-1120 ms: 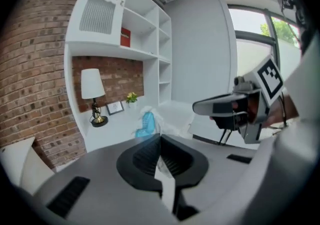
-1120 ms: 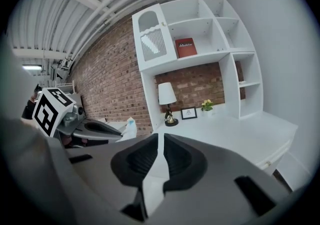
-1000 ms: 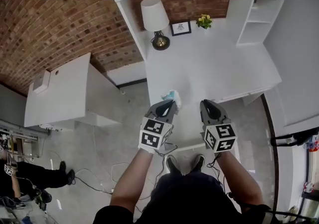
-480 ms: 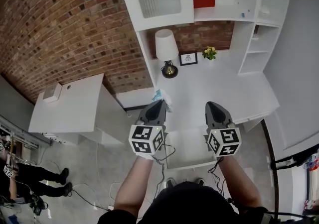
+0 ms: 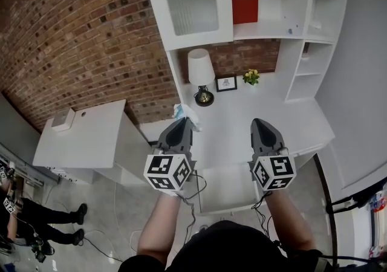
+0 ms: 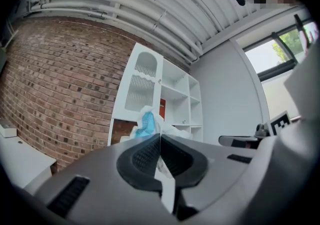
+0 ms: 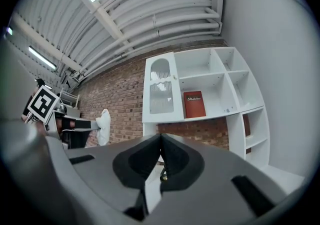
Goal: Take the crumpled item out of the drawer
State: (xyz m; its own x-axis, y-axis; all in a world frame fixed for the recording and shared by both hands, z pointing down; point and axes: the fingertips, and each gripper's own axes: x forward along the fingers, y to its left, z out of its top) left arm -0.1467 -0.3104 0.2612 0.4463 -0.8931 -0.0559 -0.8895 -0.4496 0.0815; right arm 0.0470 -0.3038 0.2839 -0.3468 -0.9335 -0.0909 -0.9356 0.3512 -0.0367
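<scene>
Head view: the left hand-held gripper [image 5: 182,121] is clenched on the crumpled item [image 5: 183,110], a white-and-blue wad sticking out past its tips, over the left edge of the tabletop [image 5: 254,104]. The open drawer [image 5: 227,191] lies below and nearer the person, well apart from the wad.

Left gripper view: the jaws pinch the wad's lower edge, and its bulk bunches forward beyond them with no clear long axis.

Right gripper view: the right hand-held gripper [image 7: 160,140] is clenched on nothing. Any set-down probably falls to the left hand.
</scene>
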